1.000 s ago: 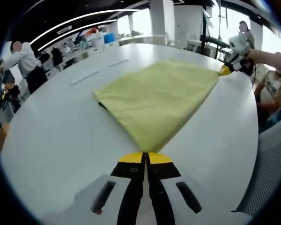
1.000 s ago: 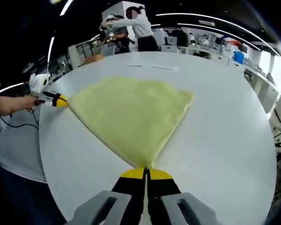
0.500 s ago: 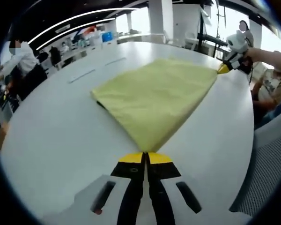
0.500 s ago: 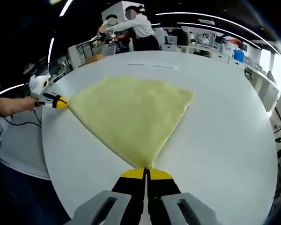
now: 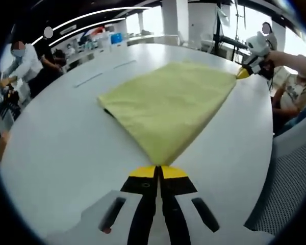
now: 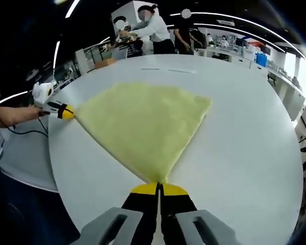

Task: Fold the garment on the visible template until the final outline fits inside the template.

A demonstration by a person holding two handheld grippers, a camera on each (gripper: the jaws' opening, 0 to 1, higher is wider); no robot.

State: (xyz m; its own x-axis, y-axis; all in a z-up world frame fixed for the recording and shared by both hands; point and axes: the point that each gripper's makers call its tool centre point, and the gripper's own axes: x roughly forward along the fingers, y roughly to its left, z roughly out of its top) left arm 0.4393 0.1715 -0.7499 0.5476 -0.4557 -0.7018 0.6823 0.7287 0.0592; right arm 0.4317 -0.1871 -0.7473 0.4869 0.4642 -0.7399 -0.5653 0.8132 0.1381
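In the left gripper view, the yellow garment (image 5: 171, 104) lies spread flat on the white bench (image 5: 61, 153), its near corner pinched in the left claw (image 5: 158, 171), whose jaws are pressed together on the cloth. At the far corner the right claw (image 5: 243, 73) is held by a hand (image 5: 275, 58) and touches the fabric's tip. To fold well, both corners should probably be lifted together, kept taut and level, and carried across so the edge lands straight without dragging the far side.

In the right gripper view, the same garment (image 6: 145, 127) fans away from the right claw (image 6: 158, 188), jaws closed on its near corner. The left claw (image 6: 65, 111) meets the opposite corner near the bench's (image 6: 245, 153) edge. No template outline can be made out; a few short marks lie beyond the cloth.
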